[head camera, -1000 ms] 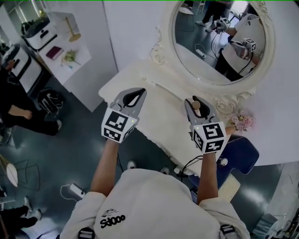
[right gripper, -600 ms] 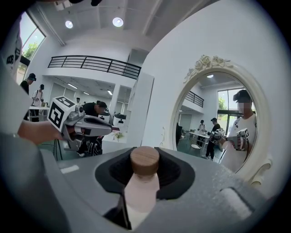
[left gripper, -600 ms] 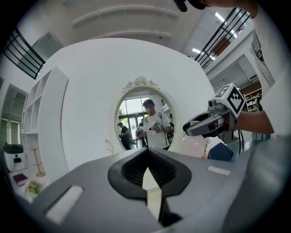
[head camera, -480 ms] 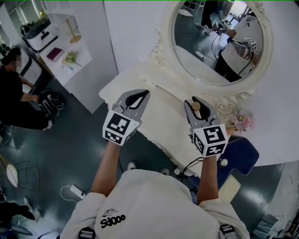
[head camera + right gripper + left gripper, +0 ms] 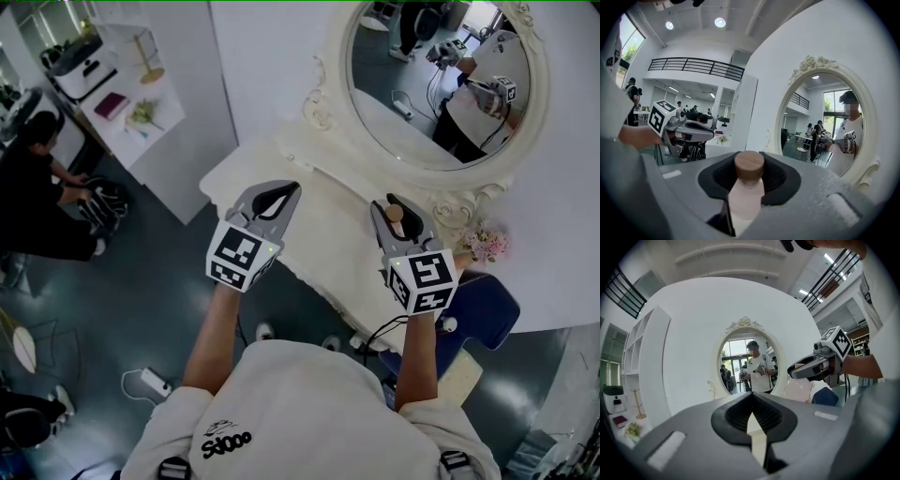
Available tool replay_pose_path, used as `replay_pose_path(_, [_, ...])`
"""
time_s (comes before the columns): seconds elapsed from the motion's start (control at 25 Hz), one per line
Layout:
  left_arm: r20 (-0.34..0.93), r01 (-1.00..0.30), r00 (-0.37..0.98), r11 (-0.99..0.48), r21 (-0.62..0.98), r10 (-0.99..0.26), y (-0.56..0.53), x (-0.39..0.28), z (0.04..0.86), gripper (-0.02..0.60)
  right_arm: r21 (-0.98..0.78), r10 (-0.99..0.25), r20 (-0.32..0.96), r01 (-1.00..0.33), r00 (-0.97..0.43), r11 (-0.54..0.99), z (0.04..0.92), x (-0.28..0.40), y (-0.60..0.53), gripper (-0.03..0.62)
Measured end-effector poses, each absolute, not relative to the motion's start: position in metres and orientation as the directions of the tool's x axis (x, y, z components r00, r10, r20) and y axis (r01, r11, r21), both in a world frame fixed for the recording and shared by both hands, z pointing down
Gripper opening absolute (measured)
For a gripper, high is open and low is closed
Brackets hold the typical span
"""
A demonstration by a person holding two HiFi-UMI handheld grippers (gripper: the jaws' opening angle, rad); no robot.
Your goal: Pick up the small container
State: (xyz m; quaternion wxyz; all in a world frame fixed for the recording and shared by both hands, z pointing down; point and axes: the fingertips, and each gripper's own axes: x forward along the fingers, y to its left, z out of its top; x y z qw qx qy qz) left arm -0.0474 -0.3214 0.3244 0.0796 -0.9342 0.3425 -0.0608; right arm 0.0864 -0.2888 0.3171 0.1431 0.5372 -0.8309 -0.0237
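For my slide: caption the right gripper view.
Right gripper holds a small pink, wood-capped bottle beside an oval mirror.

A white vanity table [image 5: 323, 220] with an oval mirror [image 5: 441, 84] in an ornate cream frame stands against a white wall [image 5: 267, 56] on a dark glossy floor [image 5: 141, 300], a blue chair [image 5: 487, 314] near it, a white side table [image 5: 169, 94] farther off, and 2 round ceiling lights [image 5: 720, 22] glowing overhead.
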Motion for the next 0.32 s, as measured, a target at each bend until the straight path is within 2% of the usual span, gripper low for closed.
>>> replay_pose_path(0.32, [0.068, -0.627, 0.759, -0.755, -0.189, -0.647, -0.3193, -0.0464, 0.3267, 0.017, 0.188, -0.898, 0.221, -0.887, -0.380, 0.422, 0.3213, 0.0876, -0.2878, 0.117])
